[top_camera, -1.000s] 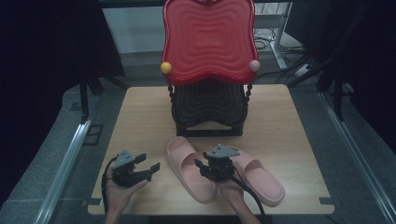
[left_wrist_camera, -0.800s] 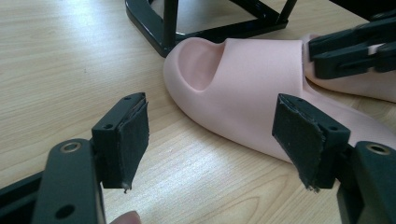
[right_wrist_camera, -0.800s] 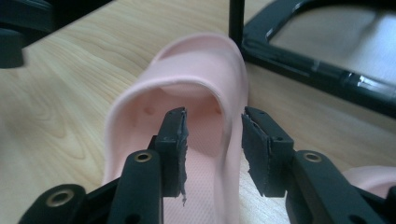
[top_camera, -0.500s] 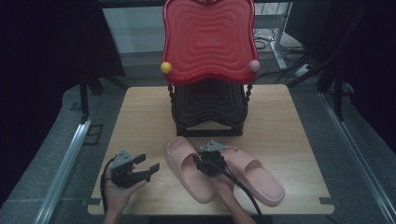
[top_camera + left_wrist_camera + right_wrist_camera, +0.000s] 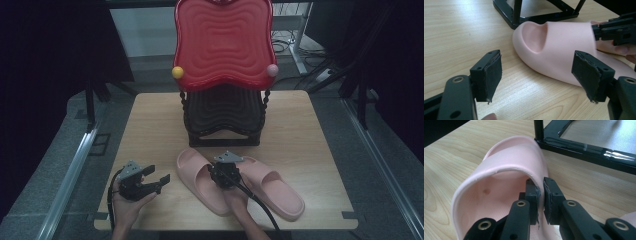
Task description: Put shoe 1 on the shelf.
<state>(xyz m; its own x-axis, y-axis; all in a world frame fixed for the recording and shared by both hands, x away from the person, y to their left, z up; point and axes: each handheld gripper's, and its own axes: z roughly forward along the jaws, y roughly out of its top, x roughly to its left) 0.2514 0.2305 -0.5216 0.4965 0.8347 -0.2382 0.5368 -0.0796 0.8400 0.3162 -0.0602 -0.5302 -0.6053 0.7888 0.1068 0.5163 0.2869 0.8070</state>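
Right gripper (image 5: 541, 192), jaws just closing, pinches left pink slipper's (image 5: 200, 180) smooth foam strap; I see black wavy rack (image 5: 223, 117) just ahead; left gripper (image 5: 536, 75) spread wide, empty, on woodgrain table (image 5: 150, 125).

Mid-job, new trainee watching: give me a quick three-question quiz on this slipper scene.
1. True or false: the right gripper pinches the strap edge of the left-hand pink foam slipper.
2. The left gripper is: A open, holding nothing; B shut on a slipper.
3. What stands behind both slippers on the pale wooden table?

Key: 1 true. 2 A. 3 The black metal rack with a red wavy plastic panel on top.
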